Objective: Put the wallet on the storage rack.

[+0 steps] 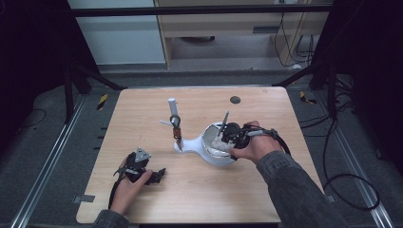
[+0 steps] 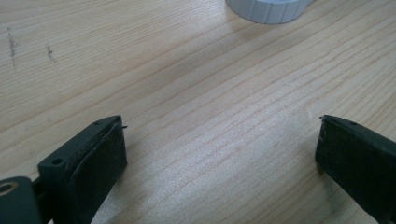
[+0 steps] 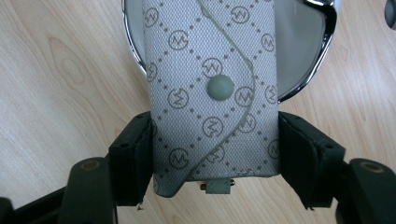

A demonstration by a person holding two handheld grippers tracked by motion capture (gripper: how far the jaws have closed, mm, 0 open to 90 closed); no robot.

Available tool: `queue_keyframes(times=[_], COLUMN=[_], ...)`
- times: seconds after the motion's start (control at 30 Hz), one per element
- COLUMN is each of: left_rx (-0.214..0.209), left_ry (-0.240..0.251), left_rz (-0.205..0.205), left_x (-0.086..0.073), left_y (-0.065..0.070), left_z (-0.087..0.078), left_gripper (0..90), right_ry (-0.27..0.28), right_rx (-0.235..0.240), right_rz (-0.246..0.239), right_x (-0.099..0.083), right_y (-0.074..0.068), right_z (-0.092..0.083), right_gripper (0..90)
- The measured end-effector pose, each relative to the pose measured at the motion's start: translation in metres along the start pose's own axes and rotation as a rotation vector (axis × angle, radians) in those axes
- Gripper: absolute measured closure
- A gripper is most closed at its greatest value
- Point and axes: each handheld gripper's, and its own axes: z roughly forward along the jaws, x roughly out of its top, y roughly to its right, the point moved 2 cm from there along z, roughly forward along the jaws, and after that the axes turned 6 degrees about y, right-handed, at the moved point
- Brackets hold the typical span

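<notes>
A grey patterned pouch with a round snap button is clamped between the black jaws of my right gripper. It hangs over a white bowl with a chrome rim. In the high view the right gripper sits above that bowl right of the table's middle, with the pouch at its tip. My left gripper rests low at the front left of the table, and its jaws stand wide apart over bare wood with nothing between them.
The bowl's white base tapers left to an upright white post with a dark item hanging on it. A ribbed white edge lies ahead of the left gripper. A small dark disc sits near the table's far edge.
</notes>
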Motion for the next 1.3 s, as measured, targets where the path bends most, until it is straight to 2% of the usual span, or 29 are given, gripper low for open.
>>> queue_keyframes(times=[0.8, 1.3], left_rx=[-0.003, -0.004], left_ry=[-0.001, -0.001], left_rz=[0.002, 0.002], left_x=[0.0, 0.0], left_y=[0.0, 0.0], left_z=[0.0, 0.0], left_gripper=[1.3, 1.2], right_ry=[-0.019, -0.039], right_rx=[-0.006, -0.011], right_rz=[-0.009, -0.023], right_x=[0.01, 0.016], right_y=[0.0, 0.0], right_z=[0.004, 0.012], right_gripper=[32.4, 32.3])
